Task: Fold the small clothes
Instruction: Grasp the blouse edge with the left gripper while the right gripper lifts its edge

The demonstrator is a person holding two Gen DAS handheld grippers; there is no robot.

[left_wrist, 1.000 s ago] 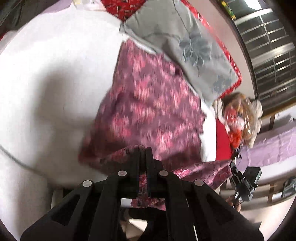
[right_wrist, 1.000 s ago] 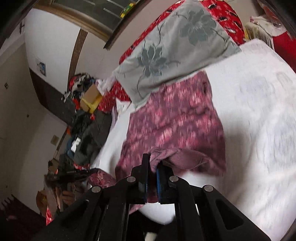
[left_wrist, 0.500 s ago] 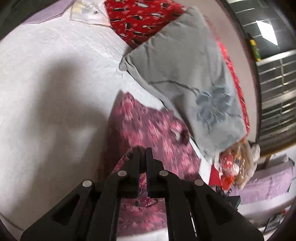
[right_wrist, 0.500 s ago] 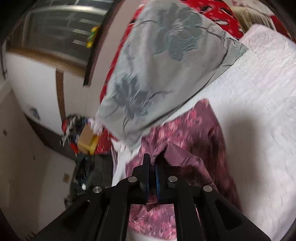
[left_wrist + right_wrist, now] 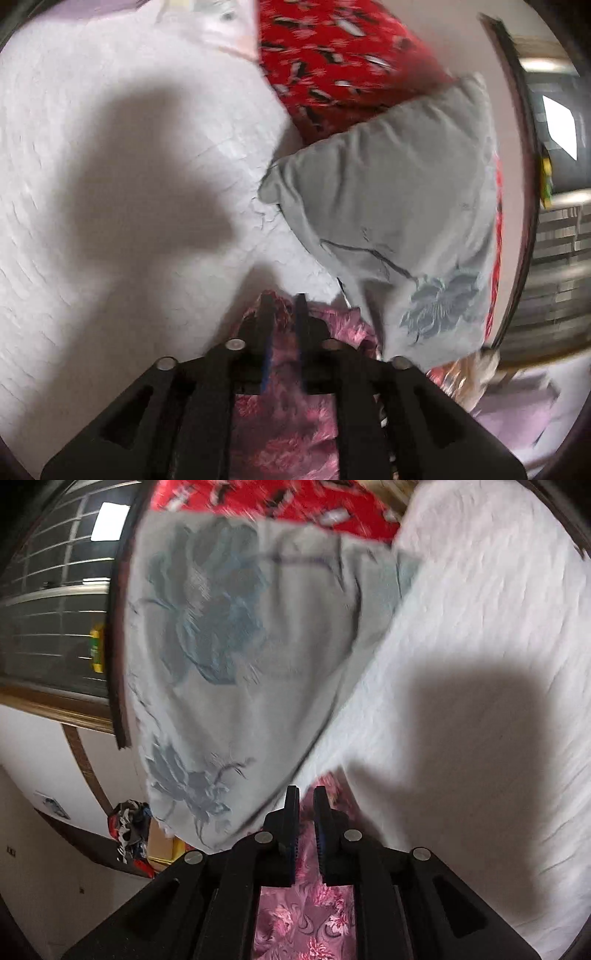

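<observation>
A maroon floral garment (image 5: 288, 435) lies on the white bed sheet (image 5: 110, 258), its far edge close to a grey pillow. My left gripper (image 5: 283, 301) sits low over that edge. Its jaws are opening, and cloth shows through the narrow gap without being pinched. In the right wrist view the same garment (image 5: 306, 923) runs under my right gripper (image 5: 306, 794). The right jaws are opening too, with floral cloth visible between the fingers and not pressed. Most of the garment is hidden beneath both grippers' bodies.
The grey flowered pillow (image 5: 388, 206) (image 5: 229, 646) lies just past the garment's far edge, with a red patterned pillow (image 5: 332, 55) behind it. White sheet (image 5: 480, 627) spreads to the side. A barred window (image 5: 55, 590) and a pile of clutter (image 5: 129, 830) stand beyond the bed.
Both grippers carried the garment's pinched edge forward and down toward the grey pillow, laying it over the rest. Their jaws, shut on the cloth before, now stand slightly parted.
</observation>
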